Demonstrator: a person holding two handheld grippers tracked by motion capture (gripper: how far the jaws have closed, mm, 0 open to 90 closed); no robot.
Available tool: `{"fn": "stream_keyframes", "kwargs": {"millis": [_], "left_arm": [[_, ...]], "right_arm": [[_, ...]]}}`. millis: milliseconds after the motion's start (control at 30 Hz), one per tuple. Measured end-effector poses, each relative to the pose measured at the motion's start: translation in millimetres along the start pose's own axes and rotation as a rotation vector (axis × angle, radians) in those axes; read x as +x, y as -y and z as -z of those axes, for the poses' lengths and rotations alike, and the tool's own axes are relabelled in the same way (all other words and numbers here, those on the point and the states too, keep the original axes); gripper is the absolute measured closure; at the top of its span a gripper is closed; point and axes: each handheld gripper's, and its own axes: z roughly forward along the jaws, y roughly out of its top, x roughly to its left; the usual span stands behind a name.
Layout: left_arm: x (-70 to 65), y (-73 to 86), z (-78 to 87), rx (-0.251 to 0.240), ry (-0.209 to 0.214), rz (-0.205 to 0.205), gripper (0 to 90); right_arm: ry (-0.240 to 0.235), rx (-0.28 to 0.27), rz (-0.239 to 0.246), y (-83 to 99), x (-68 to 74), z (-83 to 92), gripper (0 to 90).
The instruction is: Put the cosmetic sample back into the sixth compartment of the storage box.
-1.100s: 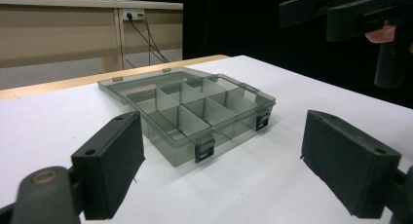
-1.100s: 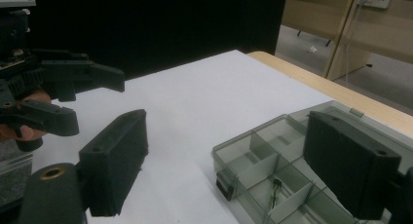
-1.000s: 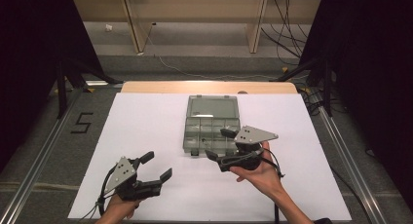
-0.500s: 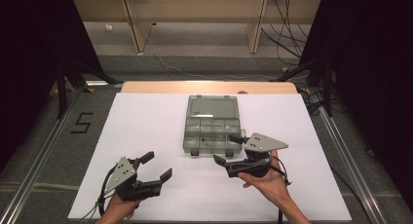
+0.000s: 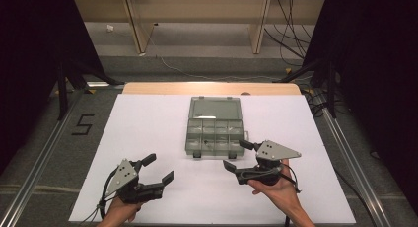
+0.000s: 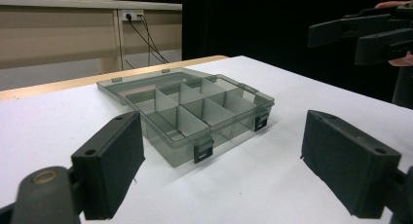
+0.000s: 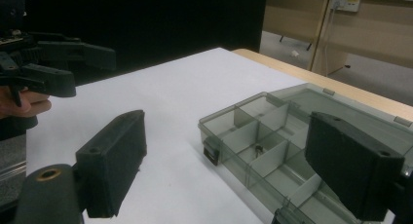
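Note:
A clear grey compartment box (image 5: 215,133) lies open on the white table top (image 5: 148,123), with its lid (image 5: 215,108) folded flat behind it. Dividers split it into several cells; a small dark item (image 7: 258,148) lies in one near cell. My left gripper (image 5: 160,167) is open near the front edge, left of the box, and nothing is between its fingers. My right gripper (image 5: 235,154) is open just in front of the box's front right corner, also with nothing in it. The left gripper view has the box (image 6: 190,112) ahead and the right gripper (image 6: 360,34) at the upper right.
The white sheet covers a wooden table whose far edge (image 5: 212,88) shows as a tan strip. Metal rails (image 5: 44,158) run along both sides. Cables and wooden legs (image 5: 135,24) stand on the floor beyond. The other gripper (image 7: 48,63) is at the upper left of the right gripper view.
My right gripper has drawn back from the box toward the near edge and slightly to the right. The left gripper and the box have stayed put.

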Motion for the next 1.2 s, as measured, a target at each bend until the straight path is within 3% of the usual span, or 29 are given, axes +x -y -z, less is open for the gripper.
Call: {"fn": "stream_keyframes", "kwargs": {"millis": [233,367,633,700,900,933,1000,1033,1200], "left_arm": [[0.0,0.1,-0.3,0.0,0.001,0.001,15.0],[-0.2,0.1,-0.3,0.0,0.0,-0.001,15.0],[-0.1,0.2,-0.4,0.0,0.0,0.0,15.0],[0.0,0.2,-0.4,0.0,0.0,-0.001,15.0],[-0.2,0.3,-0.4,0.001,0.0,0.0,15.0],[-0.1,0.3,-0.4,0.001,0.0,0.0,15.0],[-0.1,0.3,-0.5,0.001,0.0,0.0,15.0],[0.0,0.3,-0.4,0.001,-0.001,-0.001,15.0],[-0.1,0.4,-0.4,0.002,0.0,0.0,15.0]], "right_arm": [[-0.016,-0.013,-0.005,6.2,2.2,6.6,16.5],[-0.001,-0.022,-0.01,8.1,3.1,11.1,16.5],[0.002,0.0,-0.043,15.4,1.9,18.3,16.5],[0.012,-0.006,-0.028,16.8,0.6,20.1,16.5],[0.004,-0.01,-0.055,23.5,0.8,23.5,16.5],[0.014,0.016,-0.051,23.9,0.3,25.9,16.5],[0.024,0.005,-0.033,25.6,-1.1,27.0,16.3],[0.014,0.021,-0.052,26.0,-0.1,28.4,16.2],[0.01,0.019,-0.06,30.3,-0.5,31.0,16.2]]}}
